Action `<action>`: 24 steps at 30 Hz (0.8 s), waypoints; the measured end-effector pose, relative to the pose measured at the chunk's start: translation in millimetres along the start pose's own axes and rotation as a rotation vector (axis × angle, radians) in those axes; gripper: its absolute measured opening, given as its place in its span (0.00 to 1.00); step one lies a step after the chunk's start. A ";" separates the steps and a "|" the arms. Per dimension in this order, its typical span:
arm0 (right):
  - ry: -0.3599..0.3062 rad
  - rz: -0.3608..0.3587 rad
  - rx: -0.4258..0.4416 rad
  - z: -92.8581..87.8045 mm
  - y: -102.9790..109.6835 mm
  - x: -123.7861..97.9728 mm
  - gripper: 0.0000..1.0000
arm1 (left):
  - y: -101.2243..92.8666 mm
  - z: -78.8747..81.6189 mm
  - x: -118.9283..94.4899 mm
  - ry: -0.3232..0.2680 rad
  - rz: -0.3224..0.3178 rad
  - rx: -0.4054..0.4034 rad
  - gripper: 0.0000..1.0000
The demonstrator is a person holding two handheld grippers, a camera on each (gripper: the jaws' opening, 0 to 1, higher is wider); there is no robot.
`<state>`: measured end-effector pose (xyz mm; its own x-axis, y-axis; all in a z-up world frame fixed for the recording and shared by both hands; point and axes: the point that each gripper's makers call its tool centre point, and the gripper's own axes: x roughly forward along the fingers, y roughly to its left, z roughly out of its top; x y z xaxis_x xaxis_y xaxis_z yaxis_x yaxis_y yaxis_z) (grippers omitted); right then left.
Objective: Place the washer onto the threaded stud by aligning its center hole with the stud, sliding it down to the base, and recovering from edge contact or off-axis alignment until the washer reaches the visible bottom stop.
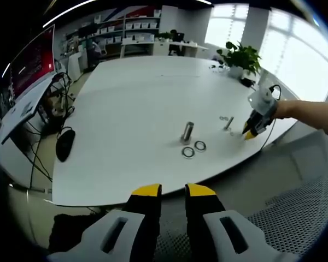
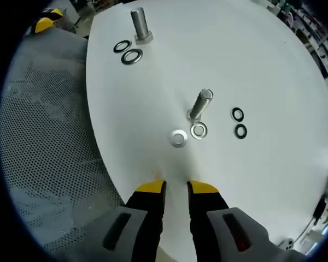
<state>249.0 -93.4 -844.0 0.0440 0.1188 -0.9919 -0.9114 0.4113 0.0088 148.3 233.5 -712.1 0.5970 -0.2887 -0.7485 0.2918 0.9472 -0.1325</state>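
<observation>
We hold our right gripper [image 2: 176,188] empty, jaws slightly parted, just near of the washer [image 2: 179,137] beside the upright stud [image 2: 200,105]

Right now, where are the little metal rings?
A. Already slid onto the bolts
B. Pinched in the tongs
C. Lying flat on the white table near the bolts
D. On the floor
C: in the right gripper view the washers lie flat on the table beside the upright bolt, whose shaft is bare.
</observation>
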 end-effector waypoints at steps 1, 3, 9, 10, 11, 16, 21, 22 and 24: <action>0.001 0.000 -0.003 0.0 -0.7 0.0 0.16 | 0.0 0.0 0.0 0.000 0.000 0.000 0.15; 0.003 0.000 0.003 0.1 -2.2 0.2 0.15 | 0.2 0.1 0.0 0.000 0.000 -0.001 0.15; -0.053 0.011 0.010 2.5 -5.3 0.5 0.12 | 0.4 0.2 0.0 -0.001 -0.001 -0.001 0.14; -0.076 0.019 0.043 3.1 -6.1 0.2 0.12 | 0.5 0.7 -0.1 -0.005 -0.001 -0.004 0.14; -0.100 0.023 0.055 4.7 -6.9 -0.1 0.12 | 0.7 1.1 -0.1 -0.007 0.000 -0.007 0.14; -0.240 0.025 0.143 16.2 -10.5 -0.7 0.14 | 1.0 1.1 -0.1 -0.006 0.001 -0.007 0.13; -0.358 -0.006 0.129 32.6 -9.3 0.9 0.18 | 1.3 1.3 -0.1 -0.008 0.004 -0.011 0.13; -0.361 -0.019 0.101 34.9 -8.9 2.0 0.18 | 1.4 1.4 -0.1 -0.009 0.005 -0.012 0.13; -0.355 -0.026 0.083 38.2 -5.8 2.5 0.18 | 1.5 1.6 -0.2 -0.010 0.005 -0.014 0.13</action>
<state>270.0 -61.0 -841.8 0.2192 0.4078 -0.8864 -0.8723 0.4889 0.0092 149.8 234.8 -711.1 0.6063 -0.2848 -0.7425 0.2781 0.9506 -0.1376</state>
